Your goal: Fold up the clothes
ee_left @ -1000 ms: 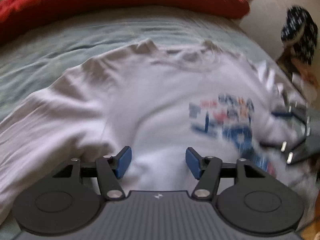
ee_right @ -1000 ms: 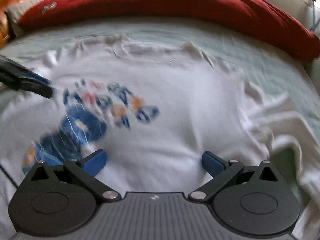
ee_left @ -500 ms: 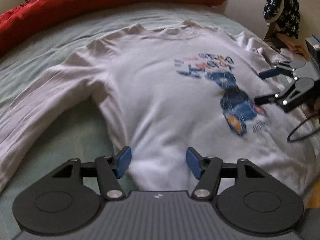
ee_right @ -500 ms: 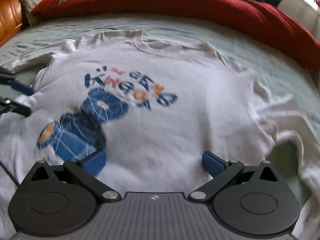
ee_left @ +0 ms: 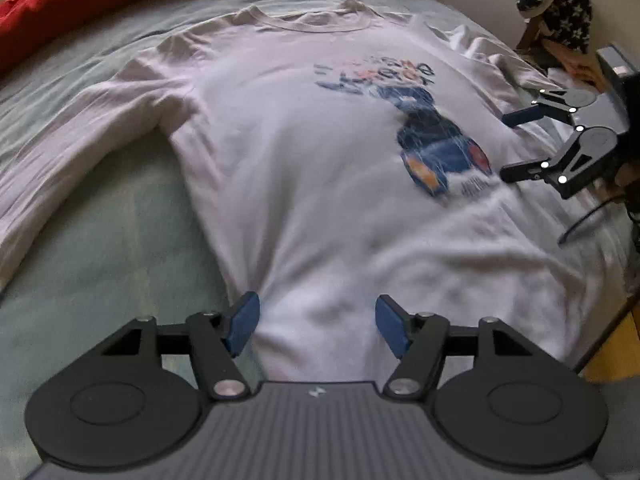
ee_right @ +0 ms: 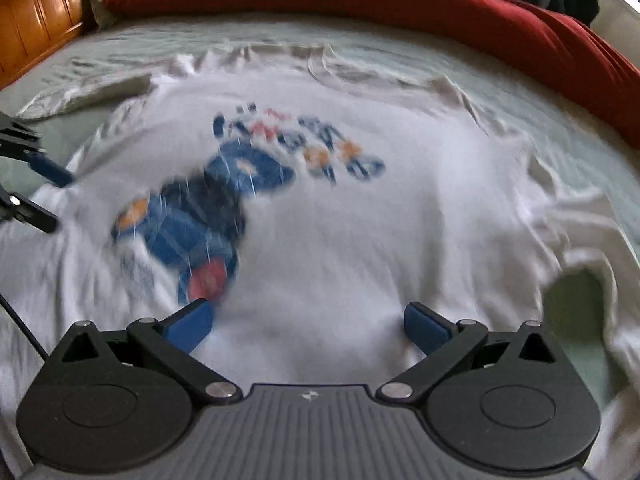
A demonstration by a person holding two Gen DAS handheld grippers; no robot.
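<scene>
Bed (ee_right: 520, 92): covered by a pale green sheet, carrying everything else.
Red duvet (ee_right: 400, 4): bunched along the far side of the bed, beyond the collar.
White long-sleeved shirt (ee_left: 304, 184): spread flat, front up, on the bed; blue printed design (ee_right: 208, 208) on the chest; one sleeve (ee_left: 60, 152) stretched out to the side, the other crumpled.
Left hand-held gripper (ee_left: 316, 320): fingers apart, empty, over the shirt's hem.
Right hand-held gripper (ee_right: 308, 322): fingers wide apart, empty, over the hem near the print.
</scene>
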